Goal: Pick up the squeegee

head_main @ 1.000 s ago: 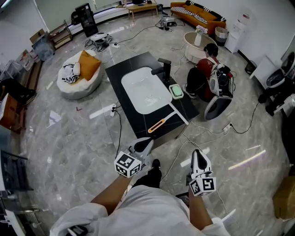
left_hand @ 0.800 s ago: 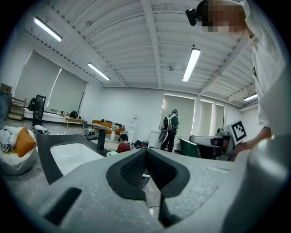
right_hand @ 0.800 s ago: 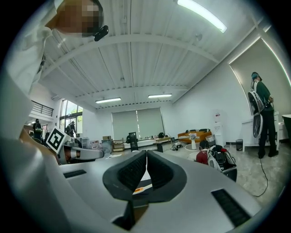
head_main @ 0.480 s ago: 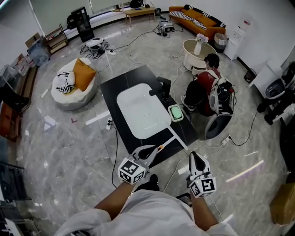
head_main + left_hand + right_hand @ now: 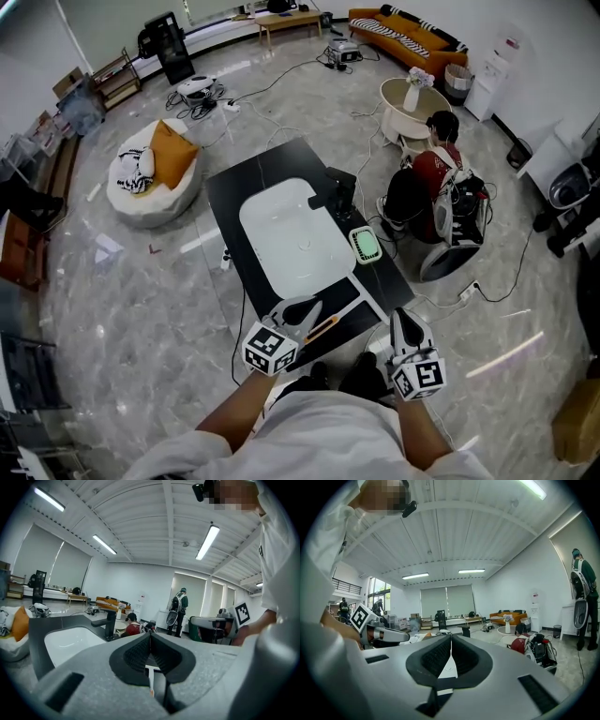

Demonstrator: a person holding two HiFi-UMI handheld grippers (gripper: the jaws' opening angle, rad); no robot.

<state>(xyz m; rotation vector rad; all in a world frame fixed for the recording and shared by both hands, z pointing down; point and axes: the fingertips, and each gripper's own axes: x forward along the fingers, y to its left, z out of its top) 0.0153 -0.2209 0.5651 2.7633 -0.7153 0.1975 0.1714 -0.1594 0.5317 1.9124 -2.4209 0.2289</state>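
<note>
Left gripper (image 5: pixel 304 309): in the left gripper view the jaws stand fully together, pad against pad, with nothing clamped between them. Right gripper (image 5: pixel 401 319): the right gripper view shows the same state, jaws closed on nothing. The squeegee (image 5: pixel 367 295) lies flat on the near end of the black counter (image 5: pixel 246 187), between the white sink (image 5: pixel 291 234) and the counter's near edge. Its white blade lies towards the right side, and its handle runs back towards the person and ends in an orange grip (image 5: pixel 322 326). The left gripper's tip hangs over the counter's near edge, just beside the orange grip. The left gripper view shows the squeegee (image 5: pixel 150 672) below and beyond the closed tips, not between them. The right gripper sits off the counter's near right corner, over the floor, apart from the squeegee. Change against the earlier frames: one second ago both grippers were over the floor, well short of the counter. Half a second ago the left tip had reached the near edge. Both grippers are now further forward and the counter lies closer beneath the head view — the squeegee itself has not shifted on the counter
</note>
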